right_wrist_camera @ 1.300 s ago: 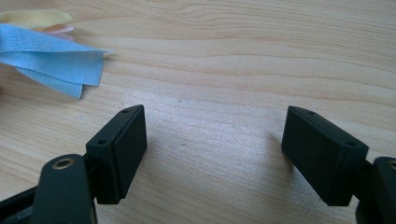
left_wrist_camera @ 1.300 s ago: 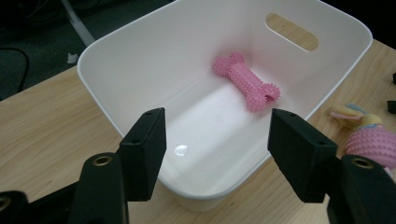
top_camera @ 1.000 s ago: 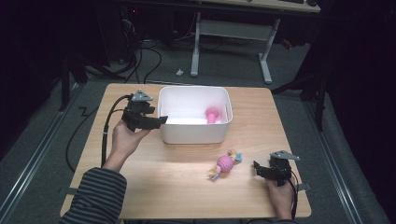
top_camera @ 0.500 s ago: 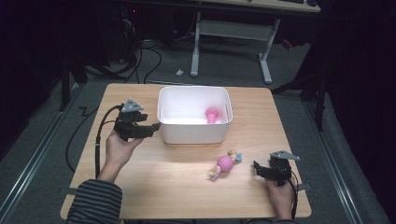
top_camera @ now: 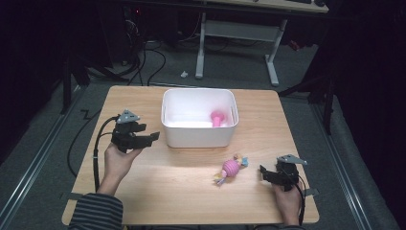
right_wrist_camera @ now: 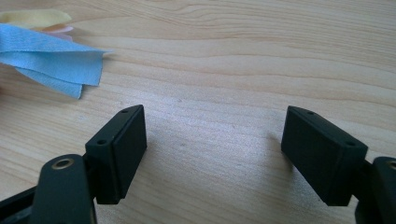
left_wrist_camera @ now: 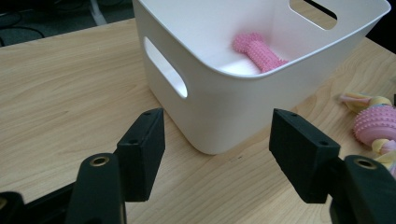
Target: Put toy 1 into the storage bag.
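A white bin (top_camera: 196,136) stands at the table's middle back, with a pink bone toy (top_camera: 218,118) lying in its right end. My left gripper (top_camera: 151,139) hovers open just left of the bin, apart from it; in the left gripper view the bin's near corner (left_wrist_camera: 224,107) and the bone toy (left_wrist_camera: 261,51) lie ahead of the spread jaws (left_wrist_camera: 217,140). A pink ball toy with cloth tails (top_camera: 231,168) lies in front of the bin. My right gripper (top_camera: 264,172) rests open to its right, and its blue tail (right_wrist_camera: 51,60) lies ahead of the empty jaws (right_wrist_camera: 215,135).
The wooden table (top_camera: 182,196) has bare room at front left and along the right side. The ball toy (left_wrist_camera: 373,126) sits beyond the bin's corner in the left gripper view. Cables (top_camera: 148,62) and a desk frame (top_camera: 239,33) are on the floor behind the table.
My left gripper has drawn back from the bin's left wall, toward the left and the near side. The right gripper and the toys have stayed put.
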Demonstrator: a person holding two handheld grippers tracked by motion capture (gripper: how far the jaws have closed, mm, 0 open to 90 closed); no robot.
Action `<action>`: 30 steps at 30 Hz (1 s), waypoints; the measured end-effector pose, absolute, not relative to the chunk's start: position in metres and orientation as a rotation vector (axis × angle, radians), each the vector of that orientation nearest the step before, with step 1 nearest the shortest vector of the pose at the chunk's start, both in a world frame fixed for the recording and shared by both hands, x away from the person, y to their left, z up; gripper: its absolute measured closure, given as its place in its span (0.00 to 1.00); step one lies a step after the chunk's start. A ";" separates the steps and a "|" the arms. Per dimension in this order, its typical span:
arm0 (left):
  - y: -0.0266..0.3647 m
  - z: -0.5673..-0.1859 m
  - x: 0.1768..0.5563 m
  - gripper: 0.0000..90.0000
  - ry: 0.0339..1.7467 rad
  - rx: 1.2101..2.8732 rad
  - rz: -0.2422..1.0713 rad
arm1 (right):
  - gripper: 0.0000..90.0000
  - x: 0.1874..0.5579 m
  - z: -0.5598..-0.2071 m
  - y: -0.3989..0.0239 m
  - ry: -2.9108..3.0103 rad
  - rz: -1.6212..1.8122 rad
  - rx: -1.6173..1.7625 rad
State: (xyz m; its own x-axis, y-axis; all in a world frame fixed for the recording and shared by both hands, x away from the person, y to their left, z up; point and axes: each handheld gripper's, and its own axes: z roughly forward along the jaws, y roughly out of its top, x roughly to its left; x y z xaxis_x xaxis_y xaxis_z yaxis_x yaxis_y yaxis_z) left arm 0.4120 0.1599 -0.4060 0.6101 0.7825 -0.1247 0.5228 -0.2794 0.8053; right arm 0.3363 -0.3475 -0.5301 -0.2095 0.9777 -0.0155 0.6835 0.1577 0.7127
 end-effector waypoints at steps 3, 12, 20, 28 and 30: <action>0.163 -0.410 0.410 0.41 1.046 1.949 0.371 | 0.25 0.336 -0.530 -0.347 1.959 0.806 1.574; 0.171 -0.426 0.404 0.40 1.088 1.941 0.350 | 0.25 0.336 -0.530 -0.347 1.959 0.806 1.573; 0.174 -0.439 0.402 0.40 1.116 1.925 0.321 | 0.25 0.336 -0.530 -0.348 1.958 0.808 1.571; 0.174 -0.458 0.399 0.40 1.145 1.936 0.304 | 0.25 0.336 -0.530 -0.348 1.958 0.809 1.570; 0.174 -0.461 0.398 0.40 1.153 1.936 0.306 | 0.25 0.336 -0.530 -0.347 1.958 0.808 1.571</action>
State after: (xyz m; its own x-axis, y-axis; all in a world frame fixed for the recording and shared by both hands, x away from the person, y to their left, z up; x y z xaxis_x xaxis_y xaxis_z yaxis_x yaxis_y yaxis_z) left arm 0.3981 0.1739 -0.4614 0.5469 0.8134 -0.1983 0.6081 -0.2232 0.7619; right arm 0.3363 -0.3475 -0.5303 -0.2101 0.9776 -0.0162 0.6814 0.1583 0.7146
